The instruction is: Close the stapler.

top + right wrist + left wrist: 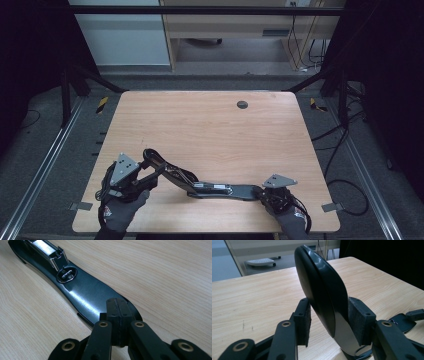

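High view: I see a black stapler (200, 182) opened out flat near the counter's (210, 125) 6 o'clock edge, its base stretched toward 3 o'clock and its top arm lifted toward 9 o'clock. My left tongs (150, 170) sit at about 8 o'clock, the gloved left hand (120, 207) coming in from the bottom edge; my right tongs (257, 191) sit at about 5 o'clock, with the right hand (290, 215) behind them, pointing toward 9 o'clock.

The left gripper view gives what the high view cannot: the stapler's rounded black top arm (322, 292) stands upright between the pads (359, 320), which press it from both sides, so the left tongs (329, 322) are clamped on it, held narrow.

In the right gripper view, the base (82, 292) lies flat on the wood, with the metal staple channel (45, 248) and its anvil plate (66, 275) toward 11 o'clock. The right tongs (116, 315) look nearly closed at the rear end of the base; whether they pinch its edge I cannot tell.

I can read no brand or writing.
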`<state>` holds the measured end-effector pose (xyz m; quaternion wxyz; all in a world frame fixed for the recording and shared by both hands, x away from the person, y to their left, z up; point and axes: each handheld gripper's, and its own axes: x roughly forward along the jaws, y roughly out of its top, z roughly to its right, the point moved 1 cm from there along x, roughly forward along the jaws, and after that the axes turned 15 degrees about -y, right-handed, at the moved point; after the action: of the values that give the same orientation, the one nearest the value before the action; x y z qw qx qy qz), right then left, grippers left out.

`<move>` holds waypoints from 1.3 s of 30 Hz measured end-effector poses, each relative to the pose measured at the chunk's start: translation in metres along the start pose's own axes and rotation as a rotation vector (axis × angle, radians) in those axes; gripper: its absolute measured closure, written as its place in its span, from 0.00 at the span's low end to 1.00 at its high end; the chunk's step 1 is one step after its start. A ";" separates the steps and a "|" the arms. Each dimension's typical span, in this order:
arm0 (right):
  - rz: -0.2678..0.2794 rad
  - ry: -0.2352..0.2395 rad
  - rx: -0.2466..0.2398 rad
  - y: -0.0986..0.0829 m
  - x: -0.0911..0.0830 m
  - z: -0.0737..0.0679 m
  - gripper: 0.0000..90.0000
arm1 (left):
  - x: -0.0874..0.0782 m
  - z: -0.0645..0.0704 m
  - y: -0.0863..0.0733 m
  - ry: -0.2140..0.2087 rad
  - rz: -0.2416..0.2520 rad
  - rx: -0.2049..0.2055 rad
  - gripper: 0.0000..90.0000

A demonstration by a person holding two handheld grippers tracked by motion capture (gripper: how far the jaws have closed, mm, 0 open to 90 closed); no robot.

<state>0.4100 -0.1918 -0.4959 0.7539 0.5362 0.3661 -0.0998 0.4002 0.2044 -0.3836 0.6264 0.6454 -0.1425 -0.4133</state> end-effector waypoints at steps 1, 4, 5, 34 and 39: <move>0.004 -0.003 -0.005 0.000 0.000 0.000 1.00 | 0.000 0.001 0.001 0.000 -0.003 0.005 0.61; 0.000 0.001 0.004 0.000 0.000 0.000 1.00 | 0.002 0.004 0.003 0.002 -0.004 0.008 0.61; 0.000 0.001 0.003 0.000 0.000 0.000 1.00 | 0.002 0.004 0.003 0.002 -0.005 0.010 0.61; 0.004 0.012 0.028 -0.001 0.000 0.002 1.00 | 0.013 0.021 0.012 -0.009 0.010 0.037 0.64; 0.001 0.009 0.028 -0.001 0.000 0.001 1.00 | 0.018 0.028 0.015 -0.018 0.013 0.053 0.65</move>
<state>0.4102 -0.1936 -0.4968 0.7447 0.5474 0.3679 -0.1018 0.3970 0.1698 -0.3724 0.6104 0.6572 -0.1632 -0.4109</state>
